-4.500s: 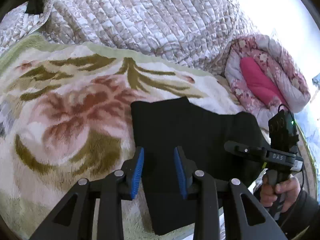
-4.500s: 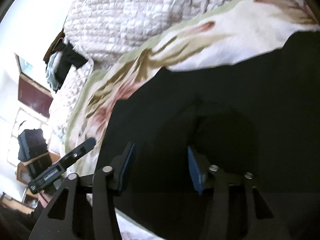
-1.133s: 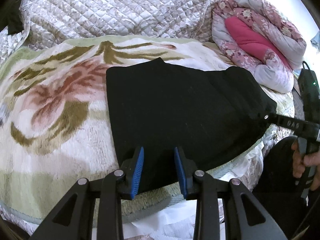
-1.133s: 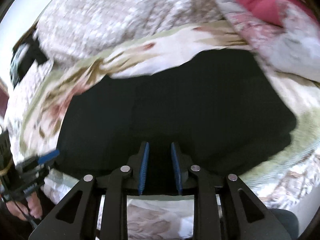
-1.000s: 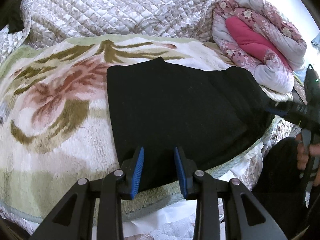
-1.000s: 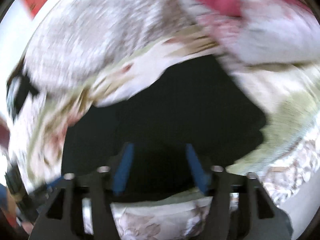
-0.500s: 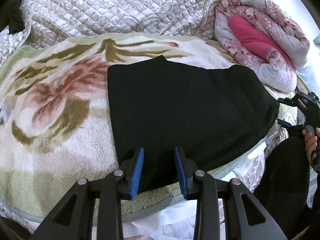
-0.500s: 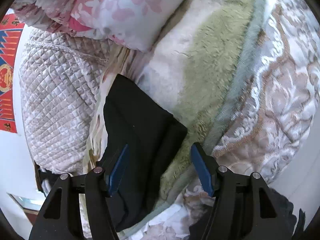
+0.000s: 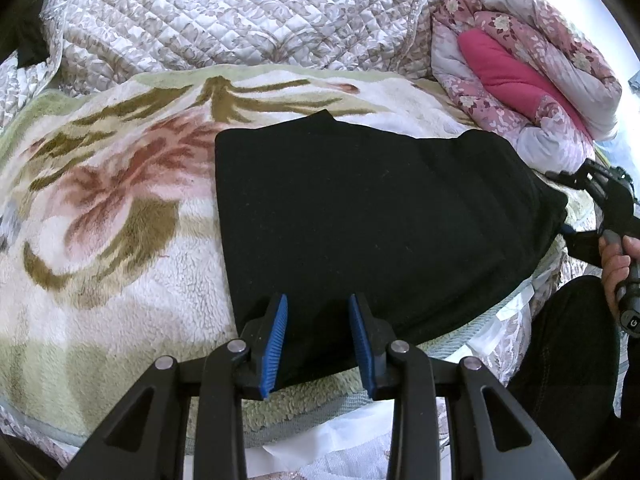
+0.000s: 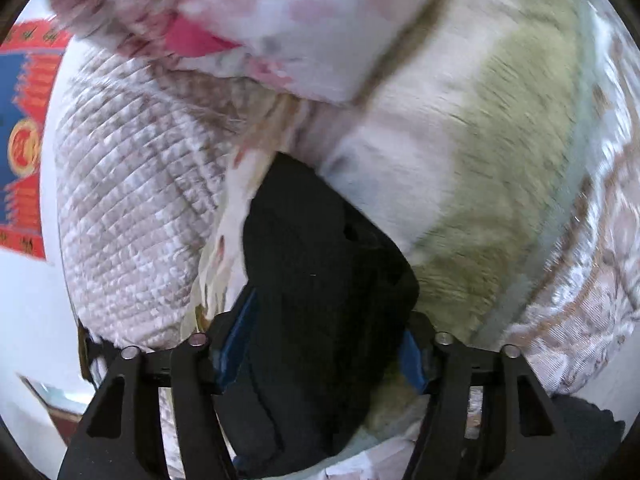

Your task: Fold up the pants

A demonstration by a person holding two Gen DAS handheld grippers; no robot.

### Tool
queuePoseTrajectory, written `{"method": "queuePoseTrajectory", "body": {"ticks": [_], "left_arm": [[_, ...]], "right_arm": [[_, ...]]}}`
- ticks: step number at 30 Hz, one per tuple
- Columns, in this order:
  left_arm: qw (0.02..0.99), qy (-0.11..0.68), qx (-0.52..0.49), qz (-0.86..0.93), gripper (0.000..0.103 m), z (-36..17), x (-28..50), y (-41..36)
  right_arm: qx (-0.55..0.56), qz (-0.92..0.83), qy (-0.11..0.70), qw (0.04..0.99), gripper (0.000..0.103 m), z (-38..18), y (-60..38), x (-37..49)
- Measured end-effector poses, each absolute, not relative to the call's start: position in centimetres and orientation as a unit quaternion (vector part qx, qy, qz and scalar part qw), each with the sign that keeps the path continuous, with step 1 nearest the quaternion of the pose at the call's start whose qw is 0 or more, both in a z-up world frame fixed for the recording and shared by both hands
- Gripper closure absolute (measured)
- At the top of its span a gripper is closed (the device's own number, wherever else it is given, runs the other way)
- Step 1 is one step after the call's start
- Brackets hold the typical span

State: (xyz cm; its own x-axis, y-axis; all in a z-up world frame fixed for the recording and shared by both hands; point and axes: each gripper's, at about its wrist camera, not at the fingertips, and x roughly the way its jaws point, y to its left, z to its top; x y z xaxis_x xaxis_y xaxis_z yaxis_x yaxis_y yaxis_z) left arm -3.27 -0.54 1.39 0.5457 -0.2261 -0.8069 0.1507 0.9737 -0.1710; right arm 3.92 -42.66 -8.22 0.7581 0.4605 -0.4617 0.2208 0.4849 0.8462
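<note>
The black pants lie folded into a flat block on the floral fleece blanket. My left gripper is open and empty, hovering over the block's near edge. My right gripper is open wide at the block's right end, its blue pads on either side of the stacked black layers, seen edge-on. In the left wrist view the right gripper sits at the pants' right edge with a hand on its handle.
A quilted beige bedspread lies behind the blanket. A rolled pink floral quilt sits at the back right. The bed's edge with a patterned sheet is near me. A red wall hanging shows in the right wrist view.
My right gripper opened, swung to the pants' right end and moved in until the folded layers sit between its pads. My left gripper has barely moved.
</note>
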Motion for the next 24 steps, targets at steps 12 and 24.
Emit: {"method": "queuePoseTrajectory", "body": {"ticks": [12,24], "left_arm": [[0.882,0.459,-0.05,-0.099,0.068,1.7,-2.9,0.5],[0.891,0.442,-0.081,-0.063,0.068,2.6,-3.1,4.5]], "right_arm": [[0.386,0.14,0.319,0.854,0.081,-2.5,-38.1,4.1],[0.214,0.308,0.329,0.867,0.081,3.0,-22.8,3.9]]}}
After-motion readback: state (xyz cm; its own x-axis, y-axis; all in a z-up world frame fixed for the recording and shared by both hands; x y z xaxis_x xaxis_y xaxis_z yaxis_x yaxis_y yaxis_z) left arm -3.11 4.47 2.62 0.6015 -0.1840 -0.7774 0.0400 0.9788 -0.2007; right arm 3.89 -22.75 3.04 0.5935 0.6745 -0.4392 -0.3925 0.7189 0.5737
